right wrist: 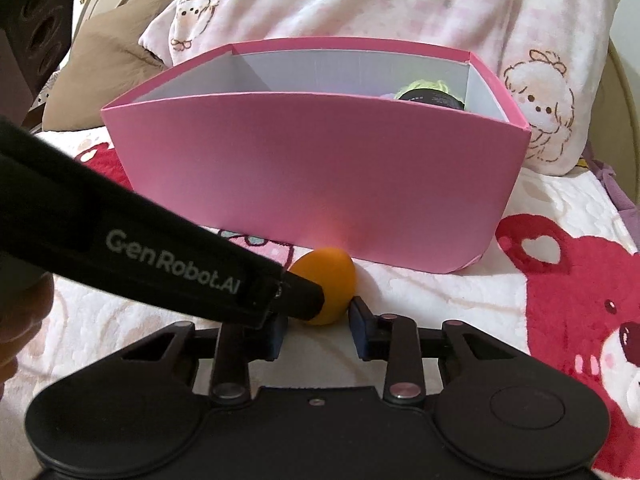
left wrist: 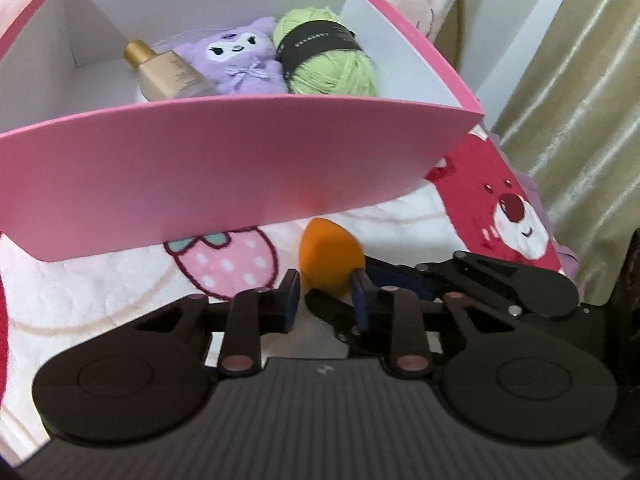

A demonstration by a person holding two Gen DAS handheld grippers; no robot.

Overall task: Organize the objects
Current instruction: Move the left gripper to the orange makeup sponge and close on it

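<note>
Both grippers converge on an orange makeup sponge (right wrist: pixel 326 288) lying on the blanket (right wrist: pixel 440 304) just in front of the pink box (right wrist: pixel 312 172). The left gripper (left wrist: pixel 326 298) and right gripper (right wrist: pixel 318 322) each pinch the sponge. Two grips on one soft, rounded sponge risk squeezing it free to roll along the box's front wall.

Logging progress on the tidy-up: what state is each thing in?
pink box: open, on blanket
foundation bottle: lying in box
purple plush: in box
green yarn: in box
orange sponge: on blanket, outside box
left gripper: shut on orange sponge
right gripper: shut at orange sponge; grip unclear
</note>
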